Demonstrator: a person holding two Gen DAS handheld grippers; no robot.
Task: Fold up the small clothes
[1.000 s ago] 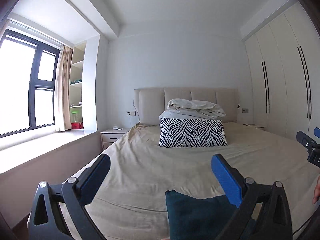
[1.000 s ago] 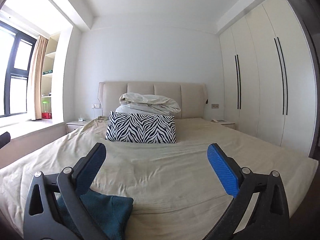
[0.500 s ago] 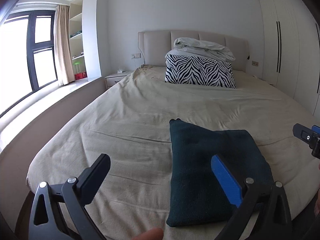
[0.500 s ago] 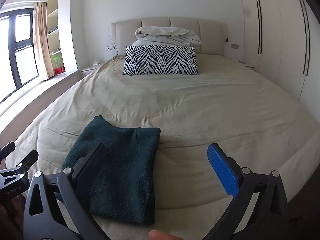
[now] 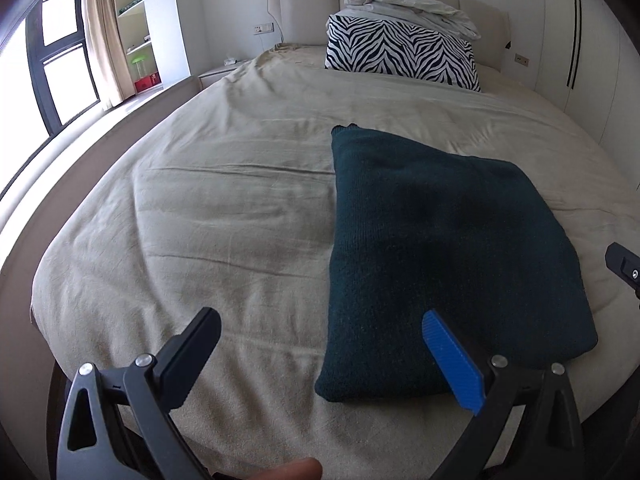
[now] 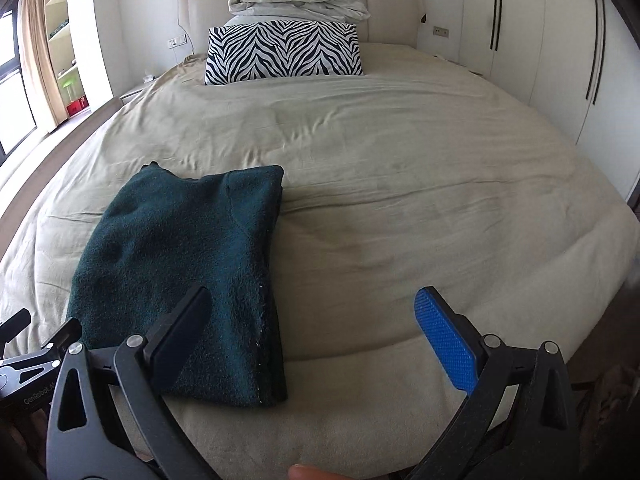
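Note:
A dark teal knitted garment (image 5: 432,248) lies flat as a folded rectangle near the foot of the beige bed (image 5: 224,208). It also shows in the right wrist view (image 6: 180,264). My left gripper (image 5: 320,356) is open and empty, held above the bed's near edge, its right finger over the garment's near left corner. My right gripper (image 6: 316,340) is open and empty, its left finger over the garment's near right part. The garment's near edge is partly hidden behind the fingers.
A zebra-striped pillow (image 5: 400,54) with a bundled pale duvet (image 5: 404,2) on it stands at the headboard. A window (image 5: 60,60) and shelves are on the left, white wardrobes (image 6: 560,40) on the right. The bed's foot edge is just below both grippers.
Both views have tilted down from the headboard and wall to the bed surface, so the whole garment shows. Both grippers stayed open and empty.

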